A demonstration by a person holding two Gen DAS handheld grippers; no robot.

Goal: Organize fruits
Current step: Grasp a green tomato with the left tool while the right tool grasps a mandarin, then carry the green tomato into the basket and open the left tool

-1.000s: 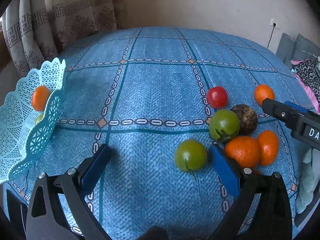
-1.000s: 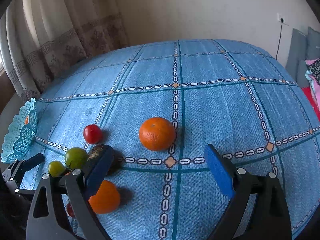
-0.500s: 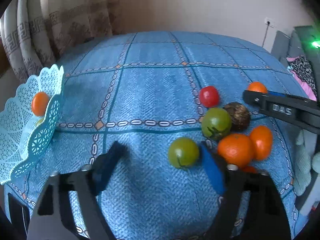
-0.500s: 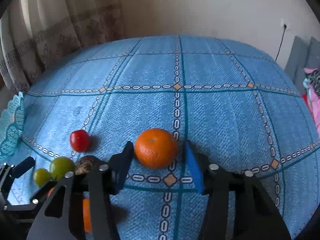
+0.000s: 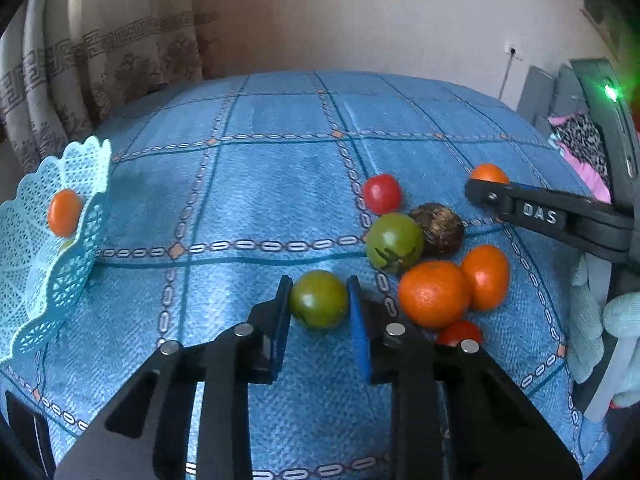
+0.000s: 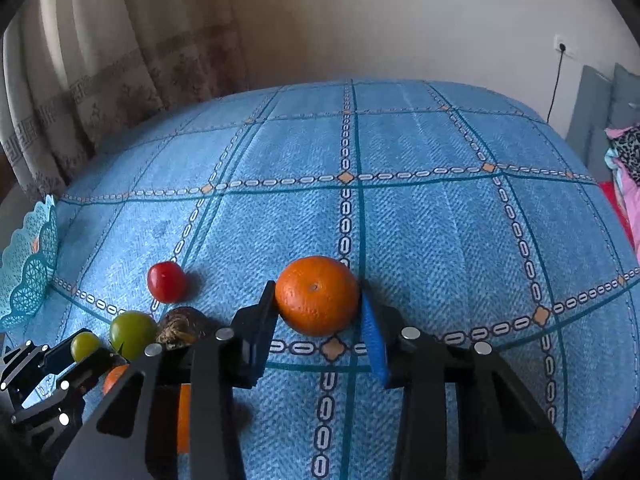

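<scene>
At lower centre of each wrist view, the left hand-held gripper [image 5: 319, 303] clasped a green tomato [image 5: 318, 299] across its middle, the right hand-held gripper [image 6: 318, 309] an orange [image 6: 317, 294]. Both probably light; the tomato smooth, likely bruisable under pressure.

The turquoise basket [image 5: 48, 280] runs off the left edge in both views. A small red fruit [image 5: 458, 332] shows only partly behind the left tool's arm. In the right wrist view two orange fruits [image 6: 114, 378] are mostly hidden behind that tool's arm; the pale thing [image 5: 66, 245] under the basket's orange is perhaps another fruit.
</scene>
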